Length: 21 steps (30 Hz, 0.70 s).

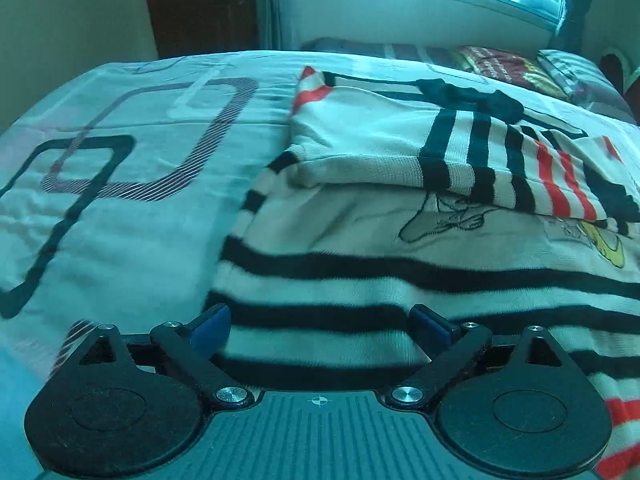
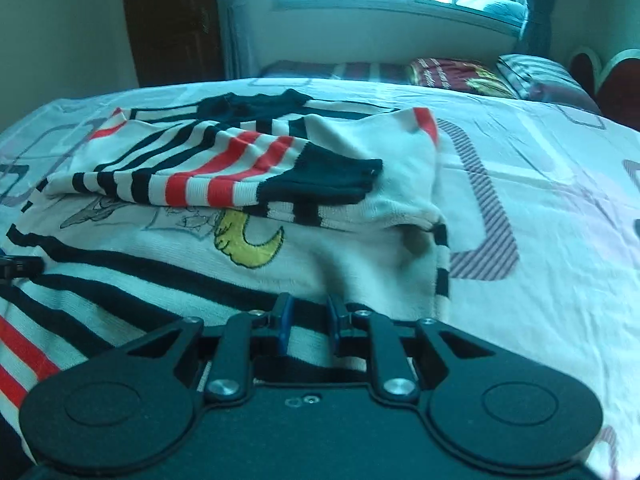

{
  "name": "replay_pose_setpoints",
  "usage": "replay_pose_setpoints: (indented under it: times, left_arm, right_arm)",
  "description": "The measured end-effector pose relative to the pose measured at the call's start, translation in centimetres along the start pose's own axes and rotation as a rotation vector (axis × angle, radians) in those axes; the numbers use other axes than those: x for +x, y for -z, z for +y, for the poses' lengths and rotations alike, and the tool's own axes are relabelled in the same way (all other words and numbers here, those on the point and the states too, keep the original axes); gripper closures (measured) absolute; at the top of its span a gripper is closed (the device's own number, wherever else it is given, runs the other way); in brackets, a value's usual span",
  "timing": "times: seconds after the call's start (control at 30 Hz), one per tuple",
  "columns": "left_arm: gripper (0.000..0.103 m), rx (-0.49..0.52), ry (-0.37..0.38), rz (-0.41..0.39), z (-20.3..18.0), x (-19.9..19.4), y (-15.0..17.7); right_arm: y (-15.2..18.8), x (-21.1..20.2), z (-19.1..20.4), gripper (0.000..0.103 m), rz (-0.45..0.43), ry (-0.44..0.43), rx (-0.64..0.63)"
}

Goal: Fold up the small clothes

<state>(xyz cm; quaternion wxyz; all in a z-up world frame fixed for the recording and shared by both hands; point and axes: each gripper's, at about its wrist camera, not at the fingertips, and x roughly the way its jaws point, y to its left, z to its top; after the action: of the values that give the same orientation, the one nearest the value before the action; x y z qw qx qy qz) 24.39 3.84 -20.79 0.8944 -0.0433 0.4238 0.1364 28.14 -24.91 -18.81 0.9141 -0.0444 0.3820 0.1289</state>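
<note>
The bed [image 2: 540, 208] carries your striped sweater [image 1: 400, 240], lying flat in the middle with both sleeves [image 2: 224, 176] already folded across the chest. Your left claw [image 1: 320, 320] stands wide apart over the near hem; your right claw [image 2: 308, 320] is narrow but not clamped. Next, I think you must pinch both hem corners and carry them far.
</note>
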Motion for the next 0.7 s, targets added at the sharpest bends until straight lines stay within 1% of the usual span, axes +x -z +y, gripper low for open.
replay_pose_setpoints:
  times: [0.07, 0.13, 0.2, 0.3, 0.37, 0.4, 0.43, 0.47, 0.6, 0.7]
  left_arm:
    - [0.008, 0.032, 0.022, -0.021, -0.6, -1.7, 0.6]
    - [0.008, 0.071, 0.069, -0.042, -1.7, -3.4, 1.0]
    - [0.008, 0.113, 0.115, -0.055, -3.2, -4.3, 1.4]
    - [0.007, 0.18, 0.128, -0.05, -4.7, -4.3, 2.6]
    - [0.007, 0.213, 0.109, -0.011, -4.6, -3.2, 3.9]
    - [0.006, 0.182, 0.137, -0.028, -3.6, -3.1, 4.4]
    - [0.001, 0.158, 0.133, -0.02, -2.7, -3.1, 4.7]
    - [0.001, 0.138, 0.127, -0.015, -1.7, -3.2, 5.0]
    - [0.001, 0.133, 0.121, -0.019, 1.7, -4.0, 6.4]
    - [0.001, 0.125, 0.119, -0.011, 2.5, -4.5, 6.9]
  right_arm:
    - [0.5, -1.6, 1.2, 0.078, -0.019, -0.057, 0.009]
    - [1.1, -2.7, 2.8, 0.079, -0.016, -0.127, 0.021]
    - [1.7, -3.2, 5.0, 0.079, -0.01, -0.151, -0.006]
    - [2.6, -3.4, 7.5, 0.079, 0.001, -0.154, -0.046]
    - [3.5, -3.1, 8.4, 0.08, 0.037, -0.129, -0.062]
    - [4.1, -2.7, 8.6, 0.081, 0.063, -0.09, -0.088]
    - [4.7, -3.0, 8.4, 0.082, 0.034, -0.074, -0.109]
    - [5.0, -3.2, 8.0, 0.082, 0.031, -0.039, -0.115]
    - [6.3, -4.6, 5.2, 0.082, 0.032, 0.057, -0.047]
    - [7.2, -5.4, 4.0, 0.083, 0.029, 0.084, -0.013]
